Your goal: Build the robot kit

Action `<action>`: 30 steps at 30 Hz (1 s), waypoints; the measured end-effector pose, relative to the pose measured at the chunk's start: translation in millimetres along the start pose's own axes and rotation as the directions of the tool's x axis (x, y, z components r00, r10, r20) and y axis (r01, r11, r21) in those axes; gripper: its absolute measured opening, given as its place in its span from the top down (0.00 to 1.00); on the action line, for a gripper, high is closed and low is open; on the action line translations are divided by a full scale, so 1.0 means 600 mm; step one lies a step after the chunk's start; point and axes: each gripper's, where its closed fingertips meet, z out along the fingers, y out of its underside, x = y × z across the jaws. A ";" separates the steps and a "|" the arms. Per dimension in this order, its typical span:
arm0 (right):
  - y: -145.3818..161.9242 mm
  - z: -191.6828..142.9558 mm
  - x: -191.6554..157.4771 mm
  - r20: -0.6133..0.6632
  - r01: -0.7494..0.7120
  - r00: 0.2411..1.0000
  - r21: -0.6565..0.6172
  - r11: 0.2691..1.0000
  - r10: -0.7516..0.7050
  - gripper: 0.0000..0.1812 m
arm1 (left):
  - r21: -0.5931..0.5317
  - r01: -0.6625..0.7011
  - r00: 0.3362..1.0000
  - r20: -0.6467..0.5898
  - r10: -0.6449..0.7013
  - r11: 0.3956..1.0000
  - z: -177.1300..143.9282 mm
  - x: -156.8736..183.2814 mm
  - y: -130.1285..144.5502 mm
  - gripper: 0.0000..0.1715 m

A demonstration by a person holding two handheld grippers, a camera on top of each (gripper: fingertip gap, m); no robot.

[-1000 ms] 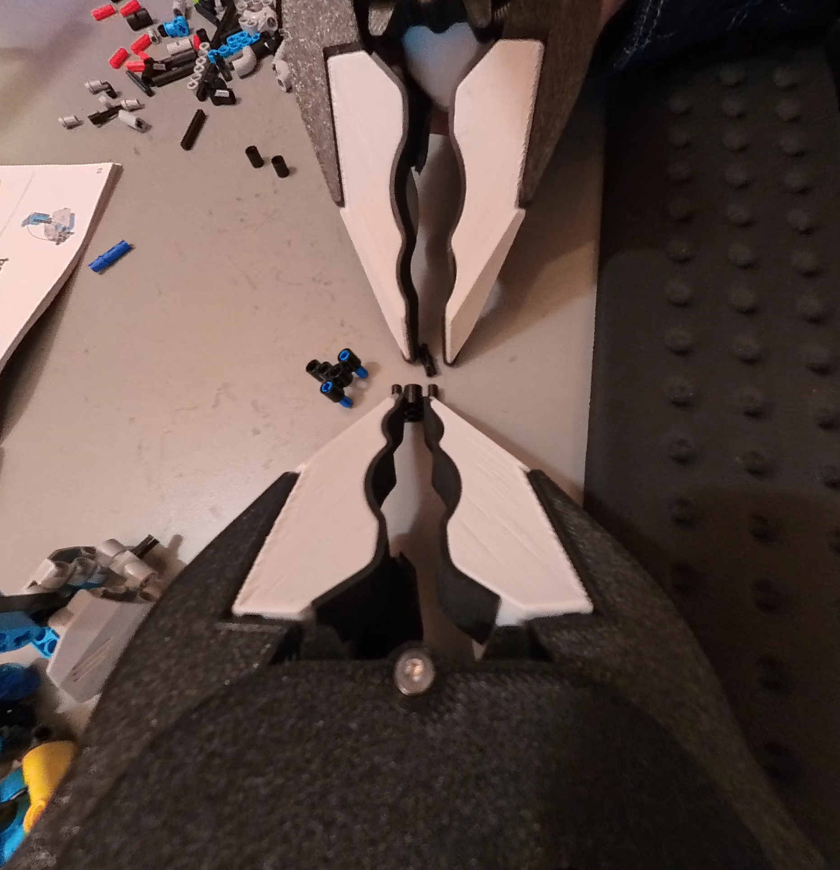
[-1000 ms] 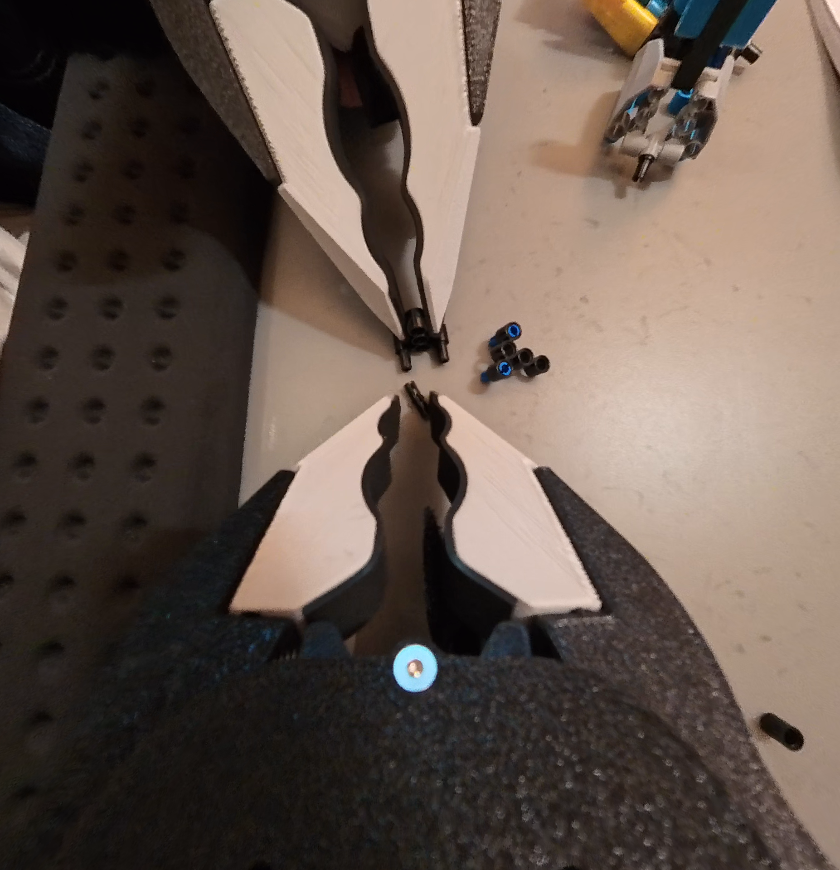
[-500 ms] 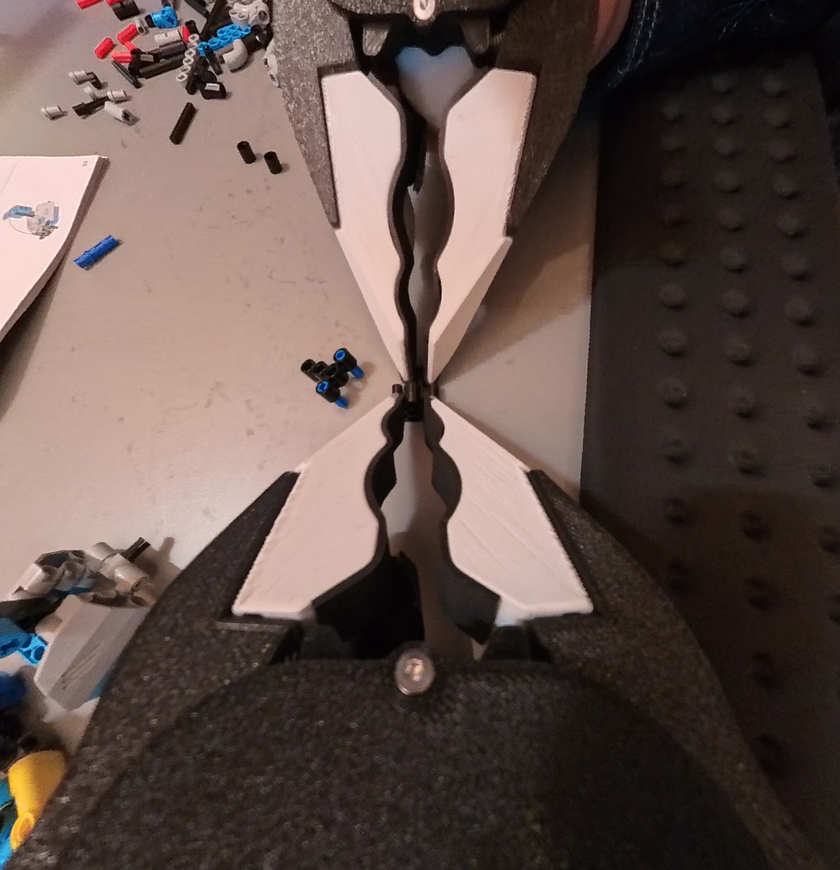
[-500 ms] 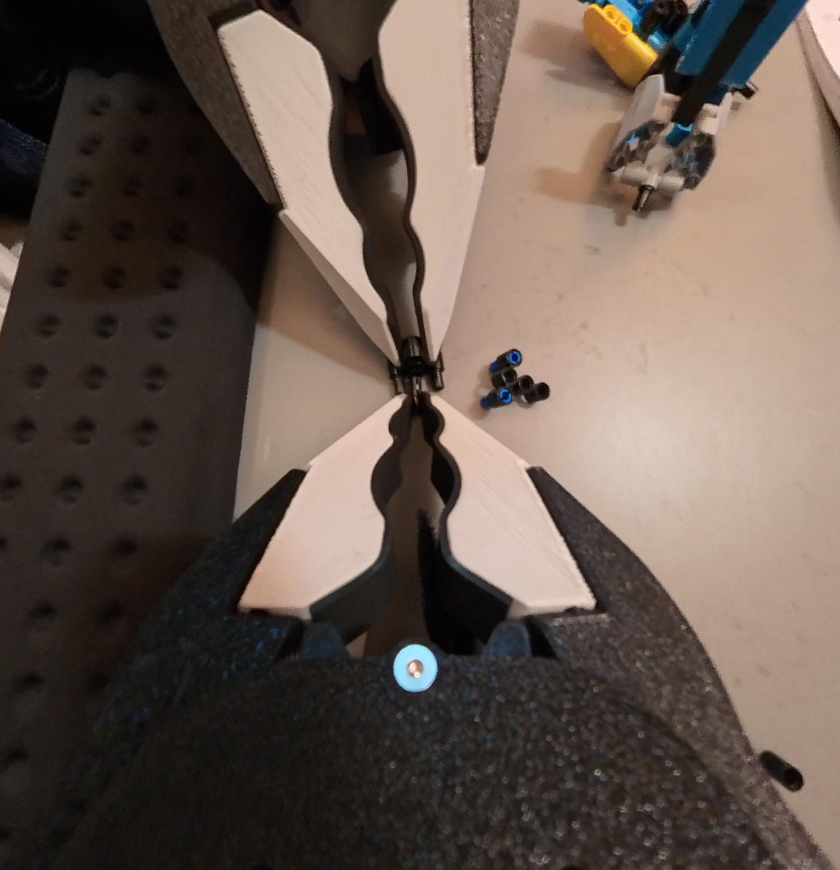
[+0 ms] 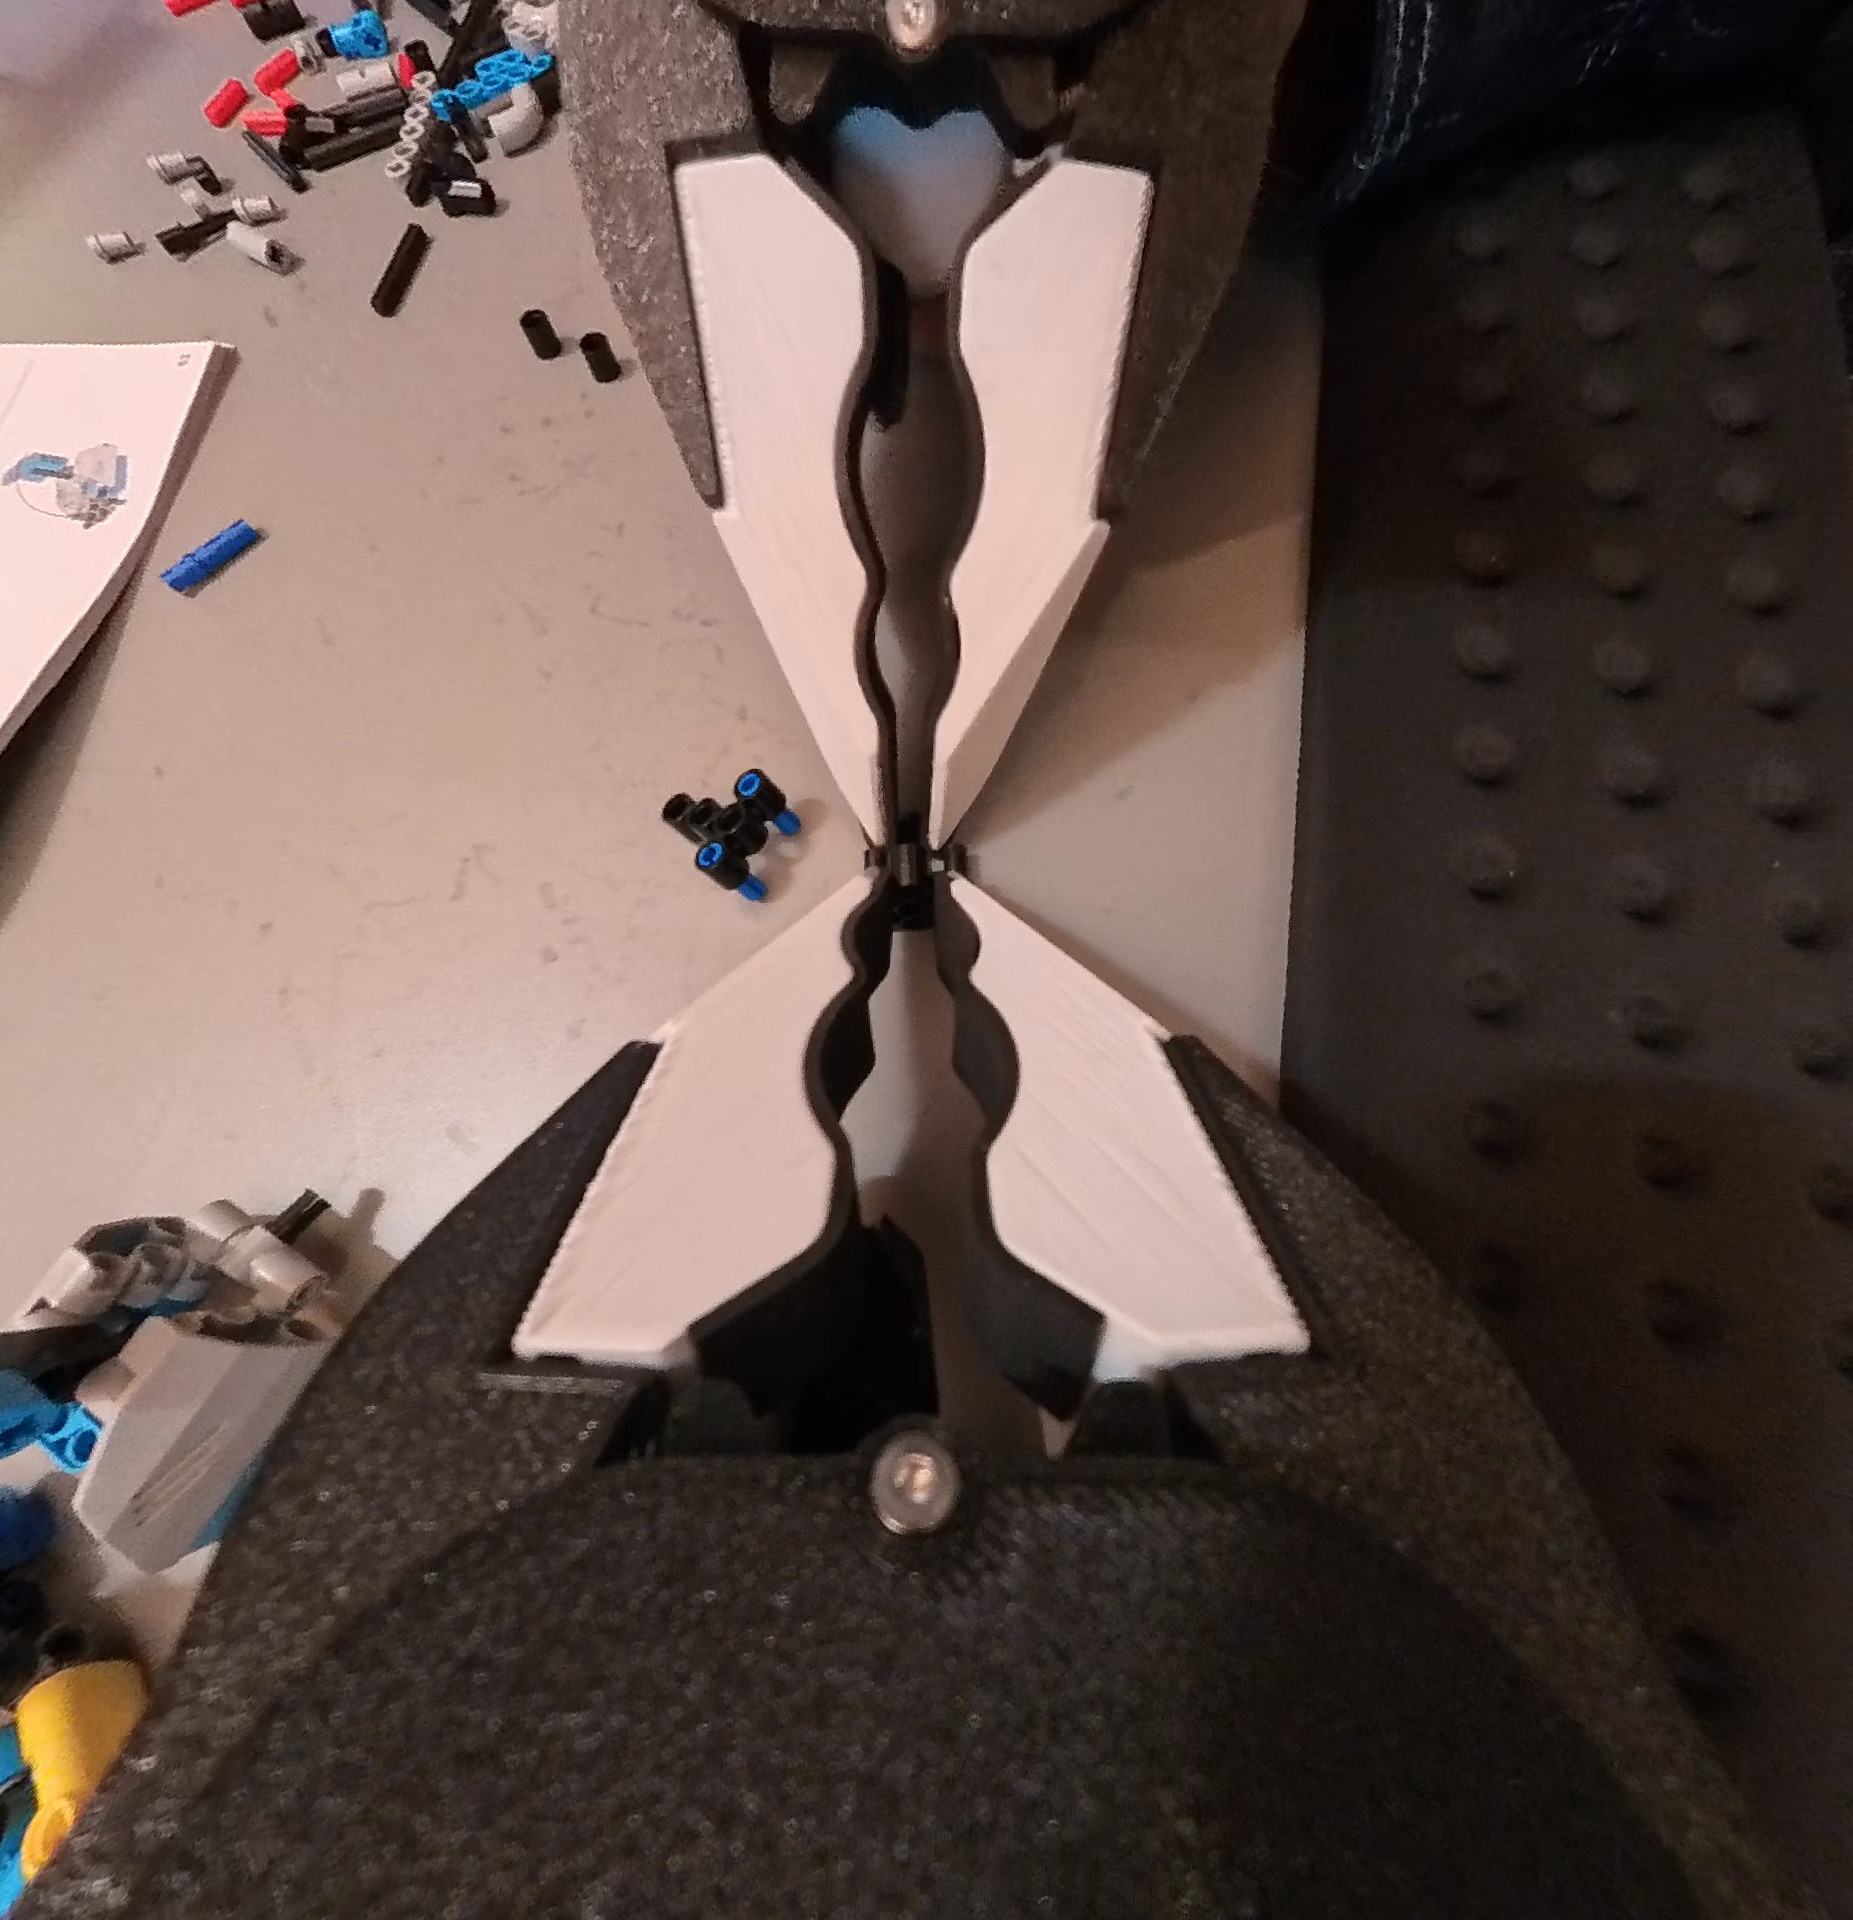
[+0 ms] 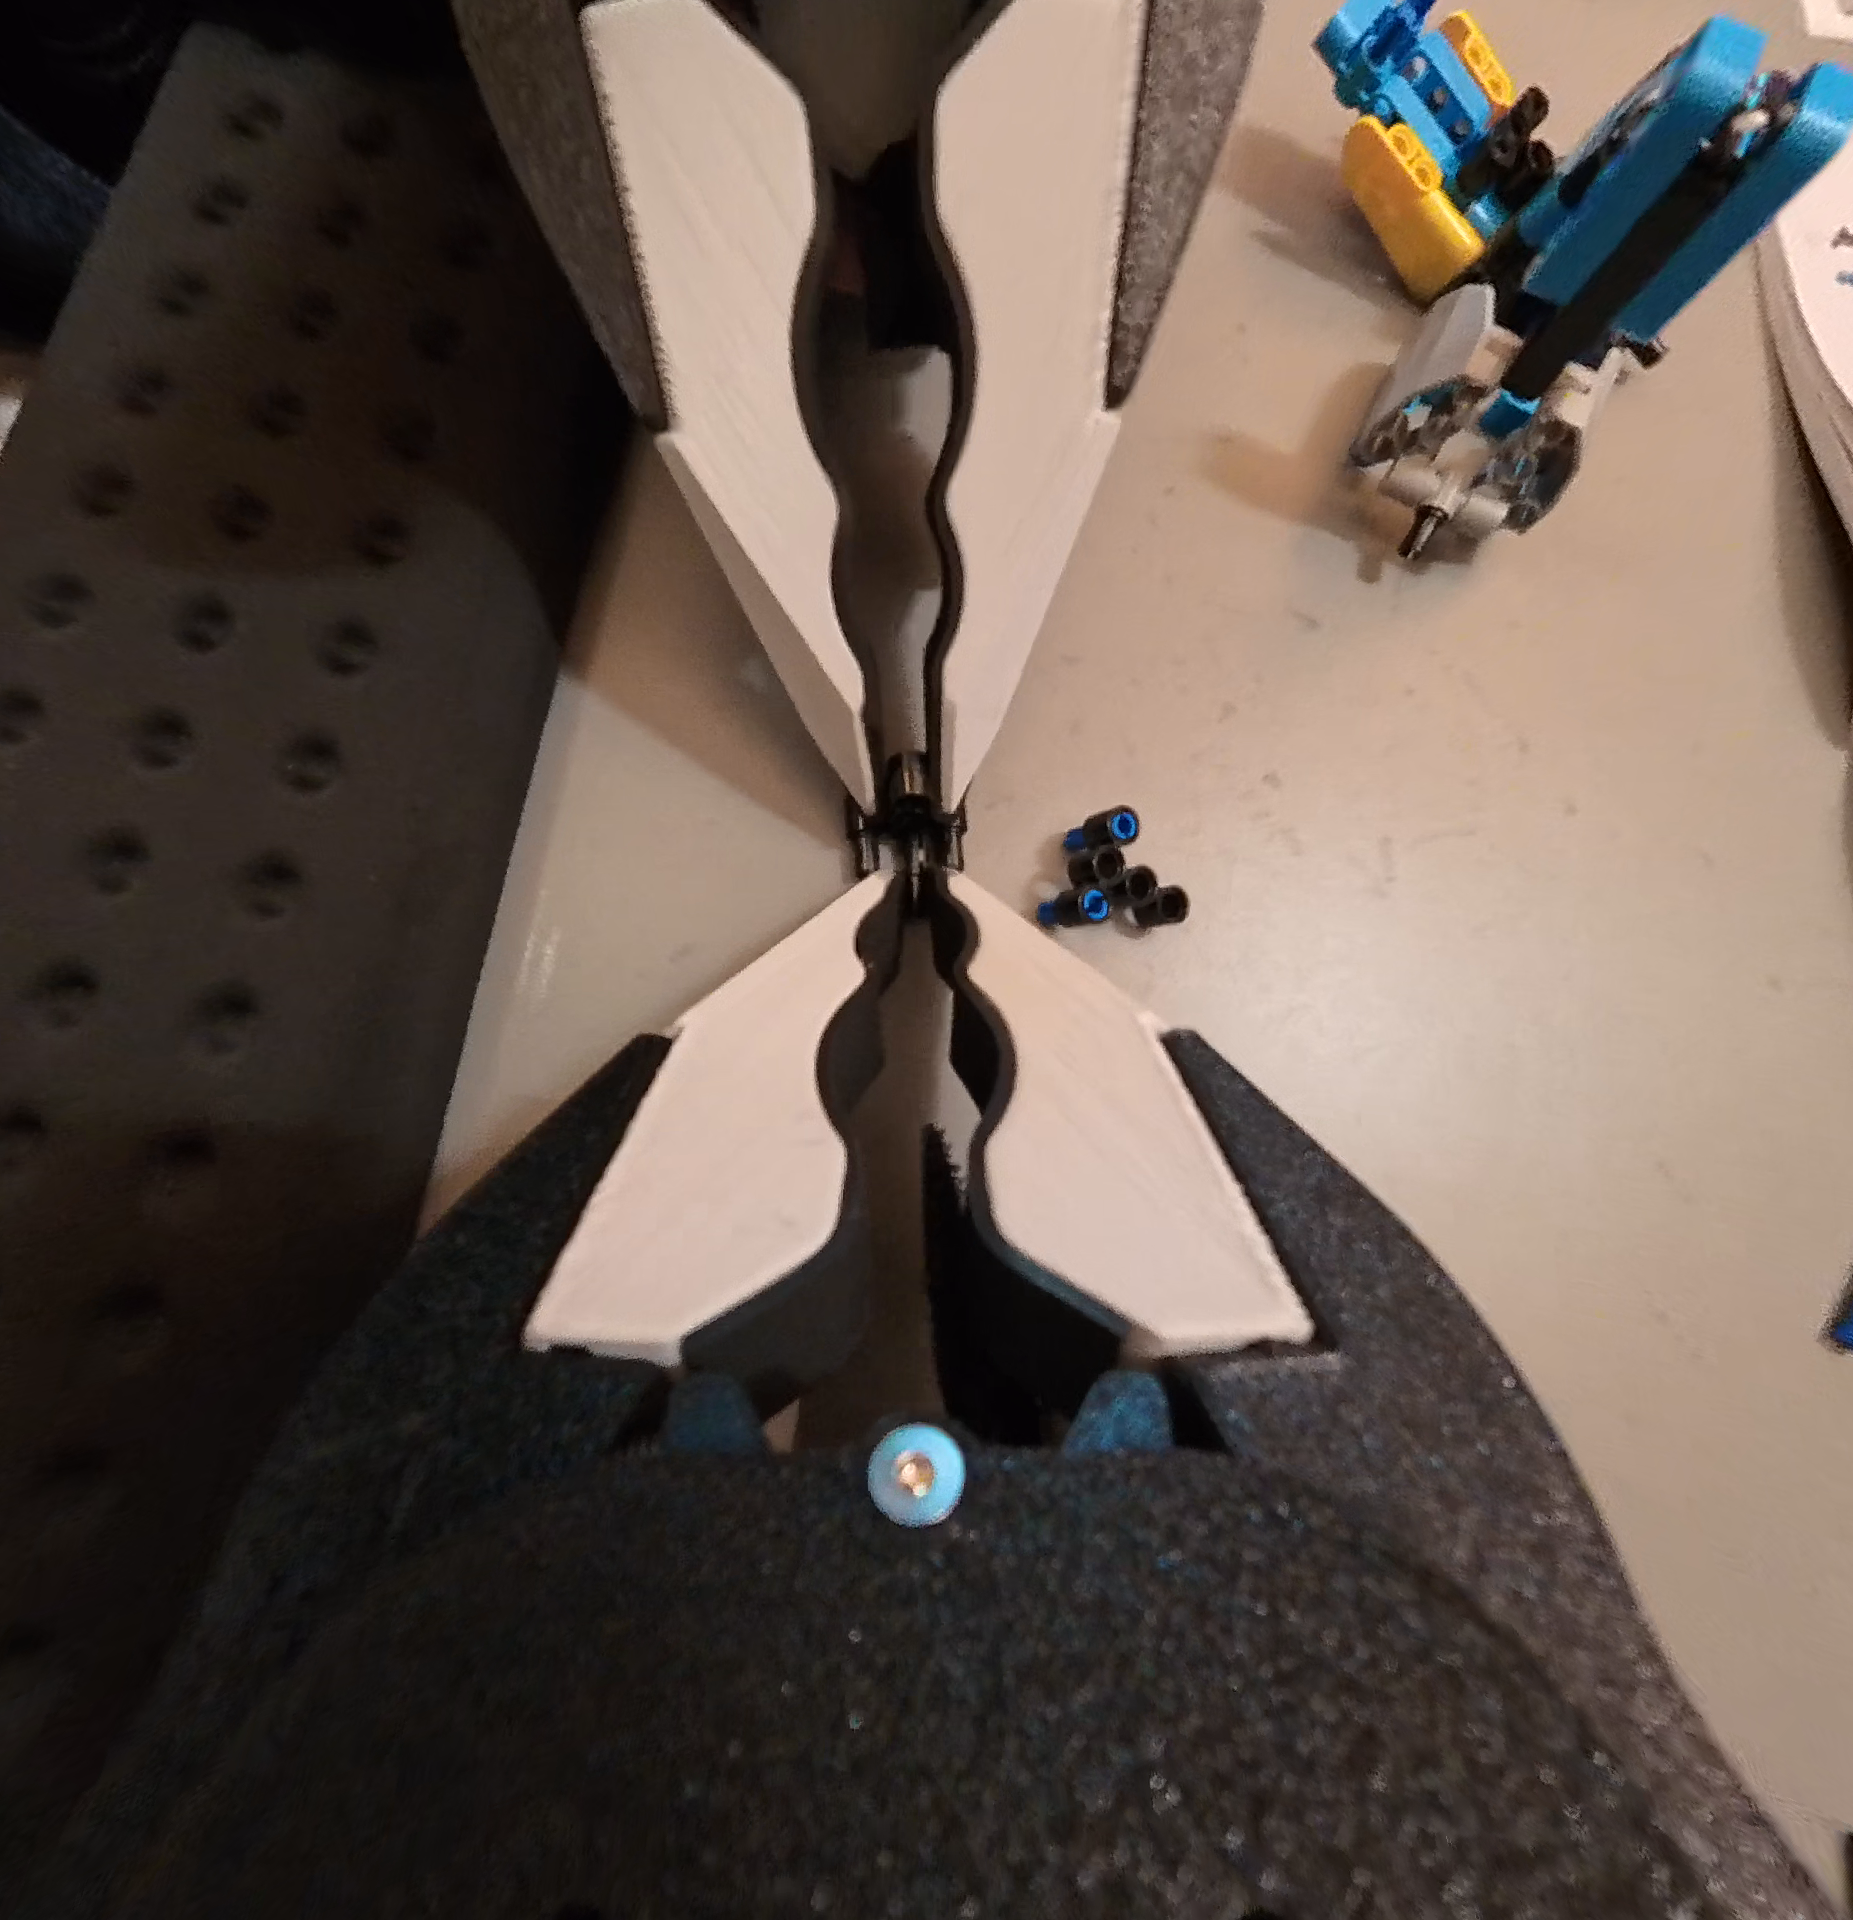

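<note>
My left gripper (image 5: pixel 909 909) is shut on a small black cross-shaped connector (image 5: pixel 909 860) at its fingertips. My right gripper (image 6: pixel 914 899) is shut on a small black pin (image 6: pixel 916 881), mostly hidden between its tips. The two grippers face each other tip to tip just above the grey table, with the pin against the connector (image 6: pixel 906 826). The right gripper (image 5: pixel 906 805) comes in from the top of the left wrist view. The left gripper (image 6: pixel 906 774) comes in from the top of the right wrist view. A small black-and-blue pin cluster (image 5: pixel 730 831) (image 6: pixel 1109 883) lies on the table beside the tips.
A dark studded mat (image 5: pixel 1587 831) (image 6: pixel 226 727) borders the table on one side. A partly built blue, grey and yellow model (image 5: pixel 122 1330) (image 6: pixel 1576 260), an instruction booklet (image 5: pixel 60 520), a loose blue pin (image 5: pixel 210 556) and a pile of small parts (image 5: pixel 382 104) lie around.
The two grippers have closed the gap between them. The pin and the connector, apart a second ago, now meet at the tips. Both grippers stay shut on their pieces.
</note>
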 end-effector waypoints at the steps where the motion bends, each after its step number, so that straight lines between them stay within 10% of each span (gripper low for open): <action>1: 0.001 0.000 0.001 0.001 -0.015 1.000 0.002 1.000 0.015 0.98 | 0.000 -0.001 1.000 0.001 0.001 1.000 0.000 0.000 0.000 0.96; 30: 0.007 -0.006 0.003 0.014 -0.050 0.999 -0.025 0.998 0.050 0.99 | -0.001 -0.014 1.000 0.015 0.014 1.000 0.000 -0.001 0.000 0.95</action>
